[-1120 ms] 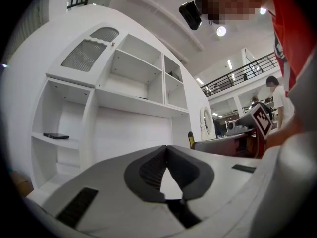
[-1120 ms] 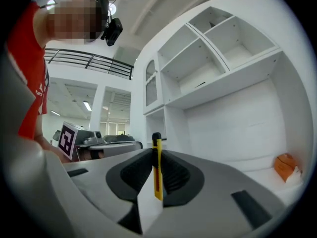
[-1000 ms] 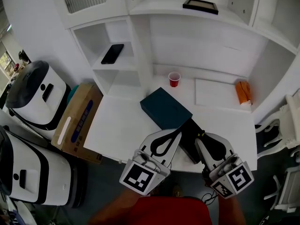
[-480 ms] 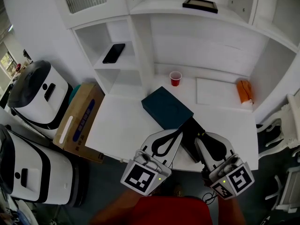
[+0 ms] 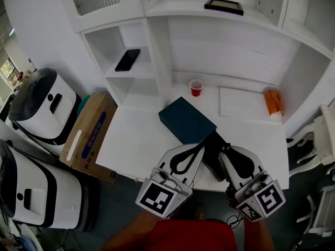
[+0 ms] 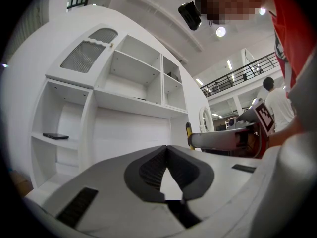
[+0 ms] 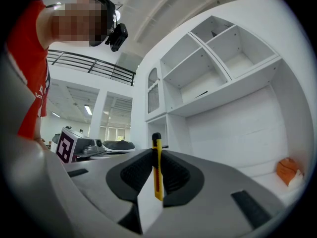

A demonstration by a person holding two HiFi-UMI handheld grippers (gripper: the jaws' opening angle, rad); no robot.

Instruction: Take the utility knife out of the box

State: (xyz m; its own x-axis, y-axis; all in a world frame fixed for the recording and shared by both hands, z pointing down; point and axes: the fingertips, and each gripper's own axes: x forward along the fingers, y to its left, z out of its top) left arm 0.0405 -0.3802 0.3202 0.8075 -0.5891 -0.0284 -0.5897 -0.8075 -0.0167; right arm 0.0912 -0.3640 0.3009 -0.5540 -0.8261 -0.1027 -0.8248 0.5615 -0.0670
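White tabletop [image 5: 131, 140], open box [image 5: 212, 161] near its front edge. Utility knife [image 7: 157, 175] upright, clamped in right gripper [image 7: 154, 155] fingers, outside the box. Left gripper [image 6: 167, 147] fingers together, empty. Unmoved since a second ago: removal seemingly done.

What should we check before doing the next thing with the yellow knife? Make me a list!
1. Grip: the yellow utility knife is clamped between the jaws of the right gripper: ok.
2. Blade pulled in: cannot tell.
3. Spare gripper: the left gripper has its jaws together and empty: ok.
4. Lid: the dark teal box lid lies off the black box: ok.
5. Spill risk: the red plastic cup stands well away from both grippers: ok.
6. Landing spot: the white tabletop has bare space: ok.
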